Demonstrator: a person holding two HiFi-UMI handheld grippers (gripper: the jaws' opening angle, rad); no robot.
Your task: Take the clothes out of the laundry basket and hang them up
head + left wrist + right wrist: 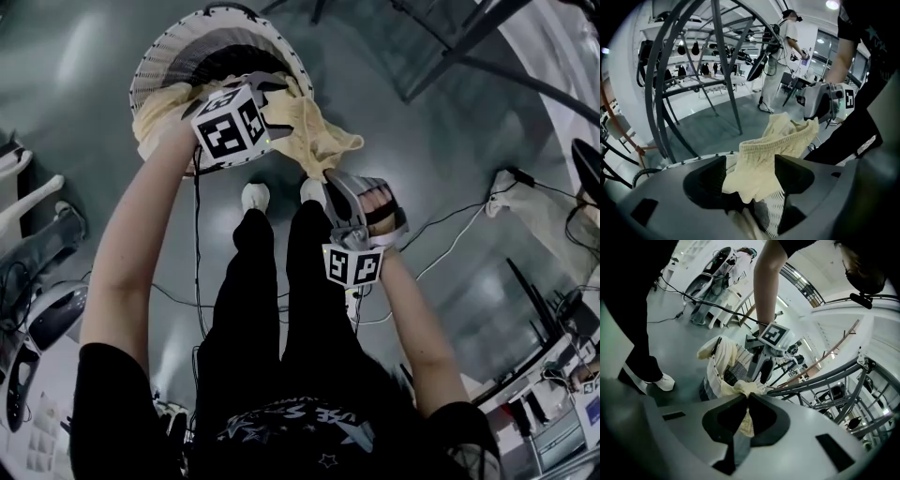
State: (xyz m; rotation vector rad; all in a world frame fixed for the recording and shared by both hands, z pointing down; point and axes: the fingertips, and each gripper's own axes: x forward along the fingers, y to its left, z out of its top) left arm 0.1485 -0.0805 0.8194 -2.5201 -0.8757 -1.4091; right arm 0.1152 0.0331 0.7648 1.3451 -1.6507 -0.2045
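— Where is the yellow garment (323, 139) sitting relative to the jaws?

— It is stretching between both grippers. The left gripper (270, 98) is hovering over the laundry basket (178, 47), and in its own view the jaws are standing fairly wide but clamping a thick bunch of the cloth (759, 164), which is filling the whole gap and touching both sides. The right gripper (330, 183) is hanging nearer the person's legs, its jaws nearly together and pinching a thin corner of the same garment (740, 389).

— And the basket?

— It is standing upright on the grey floor (94, 75), white with slatted, open-weave walls (733, 364). Pale cloth is spilling over its rim on the side nearest the person and running on towards the right gripper. The inside is looking dark (I cannot tell what else is lying in there).

— How is the garment looking?

— Pale yellow, soft and crumpled, with a ribbed band running along one edge; a loose flap is drooping below the left jaws. A grey tube rack (717, 47) is standing beyond the basket.
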